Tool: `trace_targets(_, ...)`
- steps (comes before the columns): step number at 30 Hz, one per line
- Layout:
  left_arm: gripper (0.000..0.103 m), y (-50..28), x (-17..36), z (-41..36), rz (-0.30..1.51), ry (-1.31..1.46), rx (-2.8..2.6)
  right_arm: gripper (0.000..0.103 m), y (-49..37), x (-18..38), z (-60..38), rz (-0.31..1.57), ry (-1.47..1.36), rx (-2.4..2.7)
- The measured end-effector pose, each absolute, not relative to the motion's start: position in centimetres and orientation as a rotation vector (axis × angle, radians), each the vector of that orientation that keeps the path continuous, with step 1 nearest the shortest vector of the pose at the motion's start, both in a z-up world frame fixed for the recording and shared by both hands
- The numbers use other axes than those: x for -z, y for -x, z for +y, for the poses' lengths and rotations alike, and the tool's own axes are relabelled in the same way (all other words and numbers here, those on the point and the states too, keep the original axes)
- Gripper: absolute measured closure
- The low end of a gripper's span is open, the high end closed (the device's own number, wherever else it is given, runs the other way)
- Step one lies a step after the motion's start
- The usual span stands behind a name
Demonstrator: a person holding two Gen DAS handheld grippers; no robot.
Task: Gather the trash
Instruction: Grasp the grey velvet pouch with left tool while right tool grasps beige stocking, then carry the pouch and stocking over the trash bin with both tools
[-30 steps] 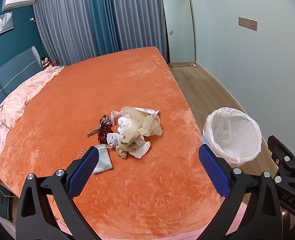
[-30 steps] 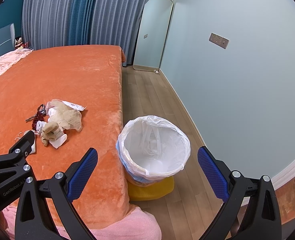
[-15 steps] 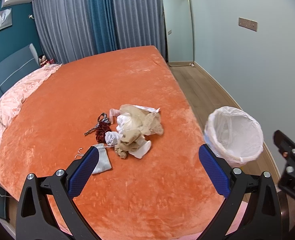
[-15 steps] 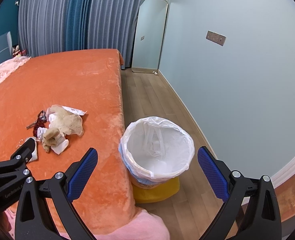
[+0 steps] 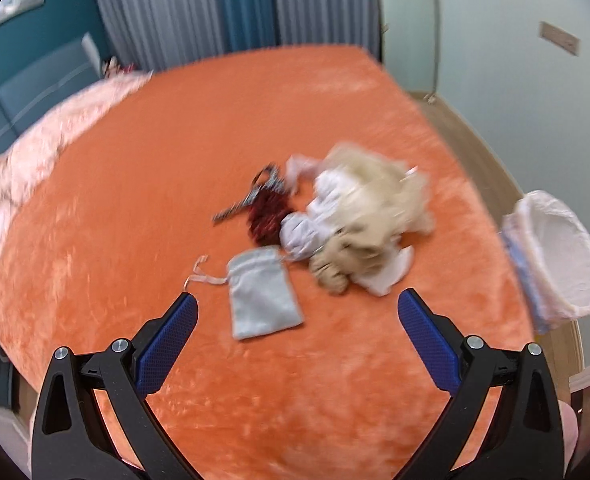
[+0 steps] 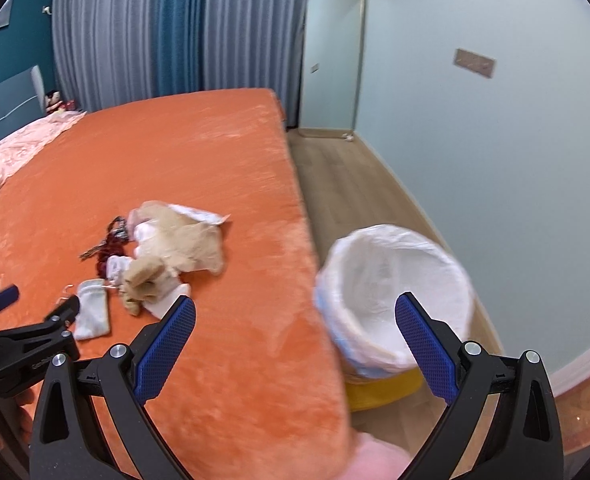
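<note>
Trash lay loose on the orange bedcover ahead of the left gripper (image 5: 295, 308), whose fingers stood wide apart. A flat pale grey drawstring pouch (image 5: 263, 291) sat just beyond the fingertips, cord trailing left. Farther ahead and right was a crumpled heap of beige and white scraps (image 5: 359, 220), with a dark red tangle (image 5: 265, 218) at its left edge. A white-lined bin (image 6: 395, 292) stood on the floor off the bed's edge, upright, just ahead of the right gripper (image 6: 295, 308), whose fingers also stood spread.
</note>
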State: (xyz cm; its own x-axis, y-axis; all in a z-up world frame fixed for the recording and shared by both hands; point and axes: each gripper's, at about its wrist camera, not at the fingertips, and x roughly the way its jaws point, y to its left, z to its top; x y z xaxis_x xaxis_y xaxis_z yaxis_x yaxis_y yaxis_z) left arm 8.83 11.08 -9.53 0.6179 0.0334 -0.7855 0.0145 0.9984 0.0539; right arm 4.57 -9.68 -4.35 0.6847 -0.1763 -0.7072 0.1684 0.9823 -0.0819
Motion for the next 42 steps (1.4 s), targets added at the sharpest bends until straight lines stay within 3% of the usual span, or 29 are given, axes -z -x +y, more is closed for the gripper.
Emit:
trace_targets(16,0.008,-16.5,19.7,17.9,1.141,0.167,0.001,0.008,-15.1,12.3,-0.7,0.935,-0.015,0.050)
trace_targets(22,0.010,-17.7,21.6,18.3,1.180,0.210,0.007,0.018,-18.2,15.0,0.9,1.009,-0.051,0.034)
trace_targets(24,0.013,-17.8,21.8,18.5,1.186,0.222,0.013,0.025,-18.9,15.9,1.2,1.031,-0.057,0.028)
trace_targets(31,0.041,-17.9,22.8,19.2,1.199,0.237,0.006,0.055,-19.8,18.1,1.7,1.093,-0.121,-0.014)
trace_targets(38,0.082,-18.1,22.7,19.7,1.188,0.240,0.007,0.089,-19.4,17.8,2.1,1.099,-0.153,-0.057)
trace_targets(42,0.095,-18.0,21.9,19.8,1.177,0.241,0.013,0.096,-18.5,16.9,2.1,1.085,-0.158,-0.068)
